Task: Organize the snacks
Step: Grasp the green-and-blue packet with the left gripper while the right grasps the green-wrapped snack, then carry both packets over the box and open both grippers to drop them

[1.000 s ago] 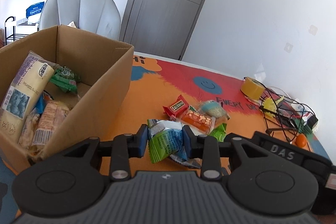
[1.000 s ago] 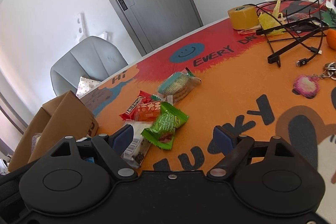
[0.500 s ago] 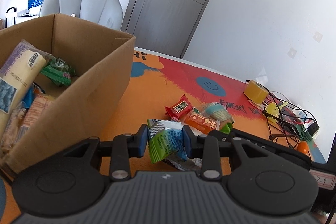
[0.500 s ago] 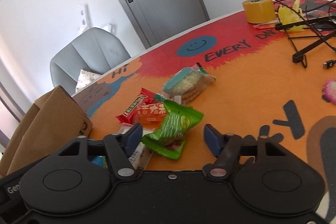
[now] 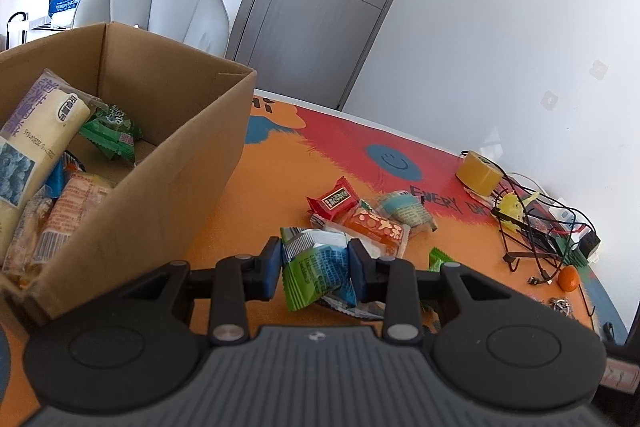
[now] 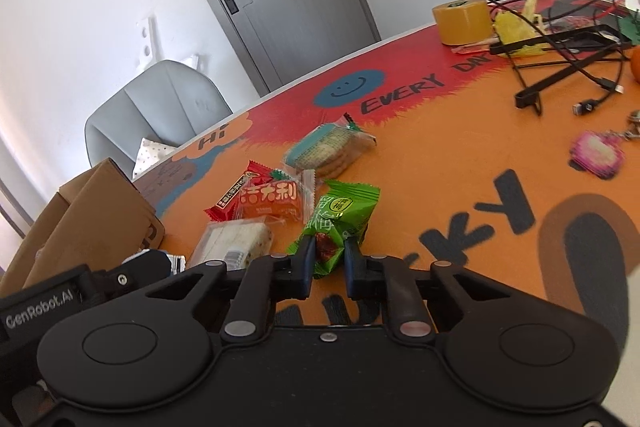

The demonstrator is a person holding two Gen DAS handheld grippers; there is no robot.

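My left gripper (image 5: 314,269) is shut on a green and blue snack packet (image 5: 320,269) and holds it above the mat, right of the open cardboard box (image 5: 168,163), which holds several snacks. My right gripper (image 6: 326,263) is shut on the near end of a green plum packet (image 6: 342,217) that lies on the orange mat. A red packet (image 6: 228,201), an orange packet (image 6: 274,203), a clear cracker pack (image 6: 328,149) and a white bar (image 6: 236,241) lie just beyond it. The same pile shows in the left wrist view (image 5: 372,223).
A tape roll (image 6: 462,21), tangled black cables (image 6: 568,67), a pink keychain (image 6: 598,155) and an orange fruit (image 5: 568,277) lie at the right of the table. A grey chair (image 5: 152,7) and a door stand behind the box.
My right gripper has moved in over the green plum packet and shut on its near end. My left gripper keeps its packet and has shifted slightly.
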